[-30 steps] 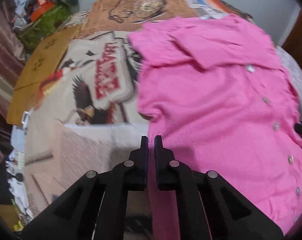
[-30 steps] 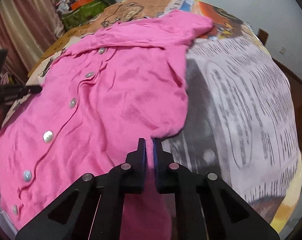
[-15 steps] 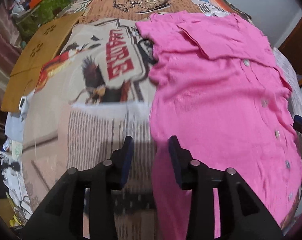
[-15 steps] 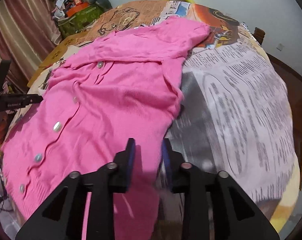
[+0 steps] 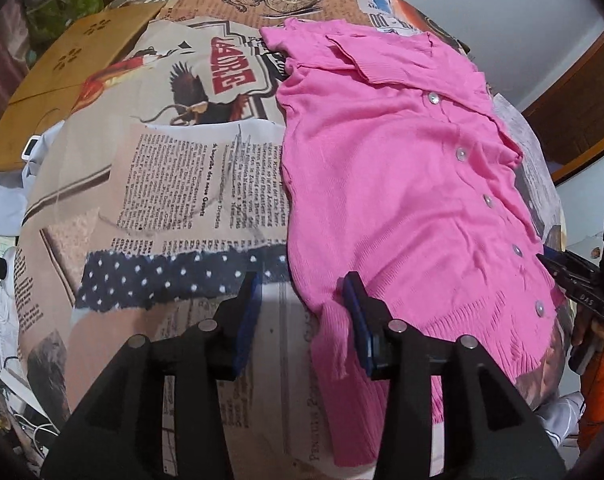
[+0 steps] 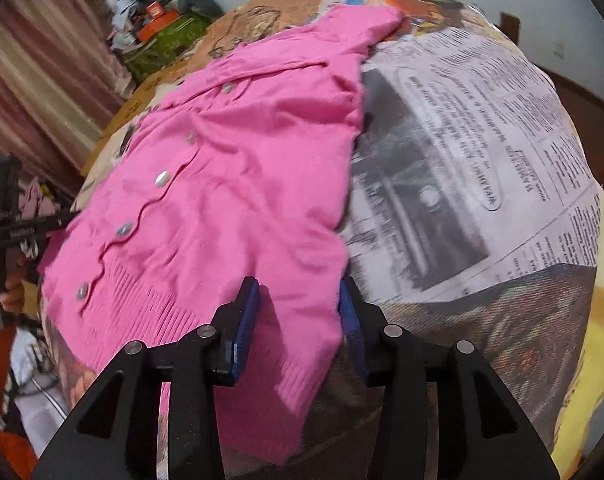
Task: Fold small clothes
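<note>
Pink cardigan (image 5: 402, 184) is lying flat across the middle of the newspaper-print tablecloth (image 5: 190, 184), taking up most of the centre. Bare cloth is lying open to its left in the left wrist view and to its right (image 6: 482, 160) in the right wrist view, nothing standing on either strip. Left gripper (image 5: 302, 304) is hanging at the hem corner, jaws apart. Right gripper (image 6: 298, 304) is straddling the opposite hem corner, jaws opening, fabric between them. Clutter pile (image 6: 158, 28) is crowding the far edge beside the curtain (image 6: 42, 72).
</note>
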Tool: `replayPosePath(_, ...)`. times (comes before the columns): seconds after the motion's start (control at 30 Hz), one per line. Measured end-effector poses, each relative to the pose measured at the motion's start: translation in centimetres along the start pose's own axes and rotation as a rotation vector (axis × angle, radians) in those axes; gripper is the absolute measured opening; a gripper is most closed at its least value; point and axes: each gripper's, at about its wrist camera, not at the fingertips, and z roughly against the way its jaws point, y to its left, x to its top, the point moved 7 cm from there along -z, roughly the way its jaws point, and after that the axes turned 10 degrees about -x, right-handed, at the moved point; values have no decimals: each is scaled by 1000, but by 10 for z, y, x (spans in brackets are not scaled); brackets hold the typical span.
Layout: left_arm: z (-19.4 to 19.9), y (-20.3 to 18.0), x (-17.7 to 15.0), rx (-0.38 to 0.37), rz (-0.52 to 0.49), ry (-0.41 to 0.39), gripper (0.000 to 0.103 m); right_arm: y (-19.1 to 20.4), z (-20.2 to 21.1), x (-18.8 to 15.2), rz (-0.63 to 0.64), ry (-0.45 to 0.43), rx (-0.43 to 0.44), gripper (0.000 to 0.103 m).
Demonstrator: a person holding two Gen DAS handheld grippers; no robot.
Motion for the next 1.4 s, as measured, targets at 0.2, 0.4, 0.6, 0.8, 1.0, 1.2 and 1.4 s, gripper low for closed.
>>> replayPosePath(0.2,1,-9,6,3,-21,-26,5,6,0,6,13,-28,5,6)
replayPosePath(0.4,26,-19,35,5,-49,-117,5,5,25,30,8,-134,22,4)
replayPosePath(0.6,57,-34,81,-2,-81,-231,4,1,57,70,9,-261,16,4)
replayPosePath(0.8,70,-47,137,9,-108,-316,3,-4,70,113,18,-355,-3,4)
replayPosePath(1.0,56,-42,199,44,-97,-356,3,-23,65,162,-4,-411,-31,4)
replayPosePath(1.2,-10,-2,240,83,-29,-276,3,-51,16,196,-46,-361,-80,4)
replayPosePath(1.4,-74,48,240,96,68,-177,4,-72,-40,201,-74,-267,-102,4)
